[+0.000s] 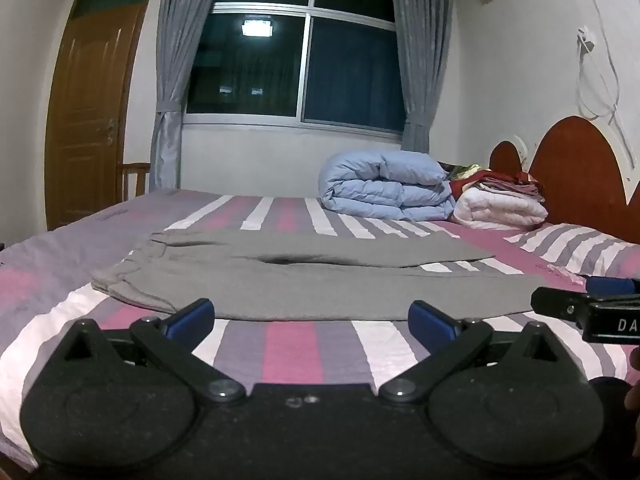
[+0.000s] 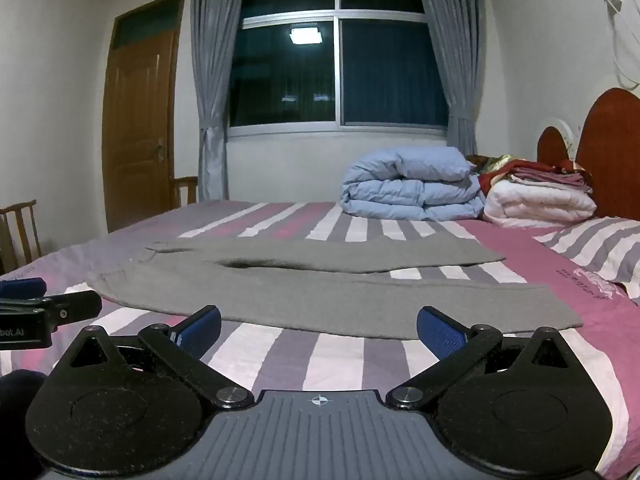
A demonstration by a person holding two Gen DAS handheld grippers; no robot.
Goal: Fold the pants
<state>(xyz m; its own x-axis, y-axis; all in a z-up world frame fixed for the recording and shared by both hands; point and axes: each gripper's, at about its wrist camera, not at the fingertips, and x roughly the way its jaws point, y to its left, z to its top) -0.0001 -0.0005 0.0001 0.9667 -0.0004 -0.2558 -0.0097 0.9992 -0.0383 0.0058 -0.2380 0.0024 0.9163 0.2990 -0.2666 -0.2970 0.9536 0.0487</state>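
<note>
**Both grippers spread wide, empty, short of the pants' near edge**

Pants point(image 1: 304, 280) lie flat on the striped bed point(image 1: 292, 344), gray, waistband at the left, legs running right. The two legs split partway along: the far leg ends earlier, the near leg runs further right. A dark shadowed fold sits at the crotch.

Left gripper point(image 1: 311, 320): blue fingers point(image 1: 190, 318) spread apart, nothing between them. The tips sit just short of the near edge of the pants, around mid-leg. No contact visible.

Right gripper point(image 2: 319, 326): fingers point(image 2: 442, 330) spread apart, also empty, tips just before the near leg's edge, closer to the cuff end.

The grippers sit side by side, close together; each shows at the edge of the other's view.

Open room: a bare striped sheet strip between the grippers and the near edge, and a wide bare sheet beyond the far leg.

Obstacles: a folded blue quilt point(image 1: 384, 186) and a white bedding stack point(image 1: 500, 206) at the far right near the red headboard point(image 1: 576, 172), well apart from the pants. A pillow point(image 2: 600, 252) lies right of the cuffs, near but not touching. A wooden chair point(image 2: 20, 232) stands past the bed's left edge.
</note>
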